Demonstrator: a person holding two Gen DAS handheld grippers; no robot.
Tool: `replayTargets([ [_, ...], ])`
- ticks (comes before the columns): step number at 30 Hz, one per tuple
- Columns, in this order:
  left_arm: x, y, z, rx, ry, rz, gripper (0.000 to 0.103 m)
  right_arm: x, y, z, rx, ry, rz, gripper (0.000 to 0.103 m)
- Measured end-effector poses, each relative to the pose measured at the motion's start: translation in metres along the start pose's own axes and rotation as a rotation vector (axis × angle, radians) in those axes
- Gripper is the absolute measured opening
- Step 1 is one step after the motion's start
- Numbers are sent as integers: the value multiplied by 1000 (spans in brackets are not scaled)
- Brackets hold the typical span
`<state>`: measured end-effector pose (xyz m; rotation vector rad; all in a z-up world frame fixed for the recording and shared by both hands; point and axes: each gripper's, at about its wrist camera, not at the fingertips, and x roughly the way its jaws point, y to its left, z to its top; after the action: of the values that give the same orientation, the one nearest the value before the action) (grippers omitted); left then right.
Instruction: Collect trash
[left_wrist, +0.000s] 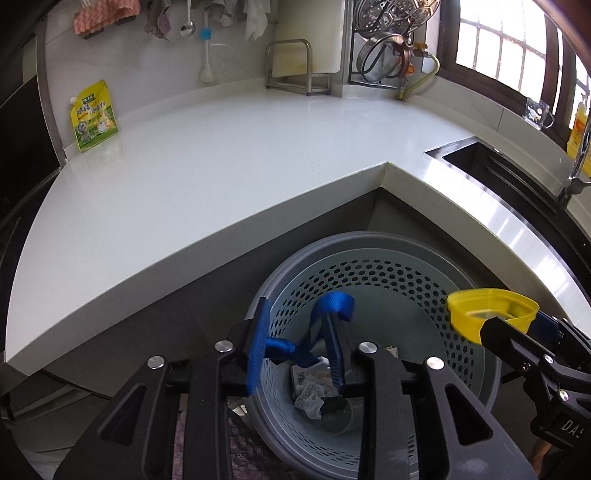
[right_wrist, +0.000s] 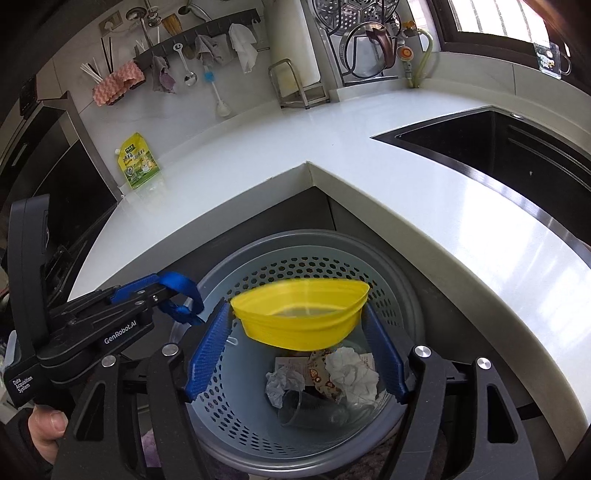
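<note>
Yellow cup (right_wrist: 301, 317) (squeezed) over bin (right_wrist: 402, 280)

The left gripper (left_wrist: 299, 347) hangs over a perforated bin (left_wrist: 461, 280), its blue pads clamped on a blue strap (left_wrist: 334, 304); the bin sits below the inside corner of a white counter (left_wrist: 221, 166); crumpled paper (left_wrist: 310, 397) and a clear cup (left_wrist: 338, 421) lie at its bottom; at the right, the right gripper (left_wrist: 513, 325) squeezes a yellow cup (left_wrist: 476, 310) above the bin's rim; a yellow pouch (left_wrist: 93, 116) leans against the far wall.
</note>
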<state>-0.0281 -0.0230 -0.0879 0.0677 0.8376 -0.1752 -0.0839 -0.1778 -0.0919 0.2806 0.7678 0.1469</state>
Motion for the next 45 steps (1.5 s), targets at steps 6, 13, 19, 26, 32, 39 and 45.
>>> replayTargets([
  [6,-4,0,2,-13,-25,0,64,0,-3,1,12,-3,-12,73],
  [13,-4,1,2,-22,-22,5,65,1,-2,2,16,-7,-15,73],
  [19,-7,4,2,-36,-31,10,75,0,-3,1,20,-7,-16,73],
  [26,-11,4,3,-38,-41,16,78,-2,-2,2,20,-13,-16,73],
  [32,-15,6,3,-42,-50,16,85,-4,-3,2,26,-16,-16,74],
  [39,-18,8,4,-49,-58,21,94,-5,-2,2,27,-18,-17,74],
  [45,-22,11,5,-61,-63,28,96,-6,-1,4,27,-22,-19,74],
])
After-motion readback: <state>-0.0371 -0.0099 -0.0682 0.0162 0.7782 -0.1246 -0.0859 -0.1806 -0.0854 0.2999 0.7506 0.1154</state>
